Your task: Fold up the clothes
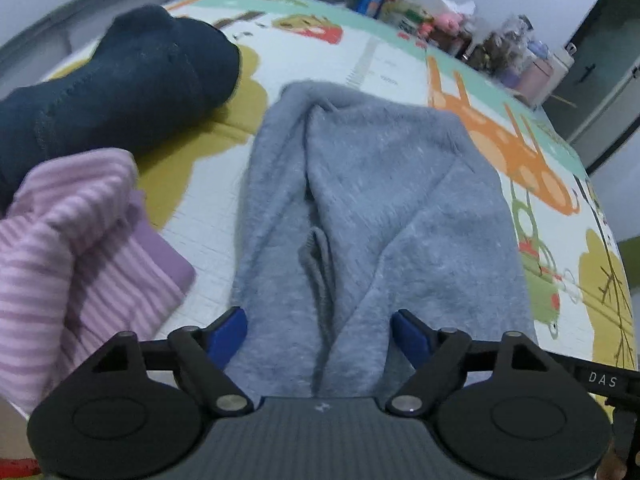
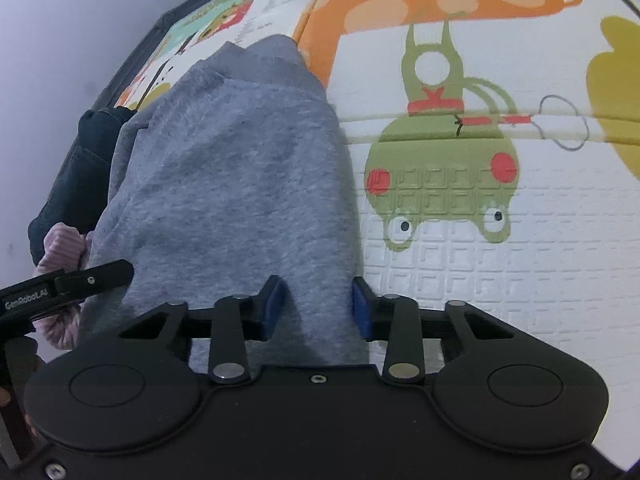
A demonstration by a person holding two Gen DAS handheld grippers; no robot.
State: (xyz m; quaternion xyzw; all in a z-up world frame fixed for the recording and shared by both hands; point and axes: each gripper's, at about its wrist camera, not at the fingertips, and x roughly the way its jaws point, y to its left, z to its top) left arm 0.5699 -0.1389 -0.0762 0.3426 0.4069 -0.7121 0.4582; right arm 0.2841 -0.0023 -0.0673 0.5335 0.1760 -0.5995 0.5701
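Left gripper [image 1: 320, 334]: fingers spread over the grey garment [image 1: 372, 200], not pressing. Right gripper [image 2: 318, 306]: fingers apart, straddling a fold of it.

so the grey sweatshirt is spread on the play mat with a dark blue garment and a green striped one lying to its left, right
Not quite. The striped garment is pink, not green; the left wrist view shows it clearly. The rest holds: the grey sweatshirt lies on the play mat, with the dark blue garment to its left.
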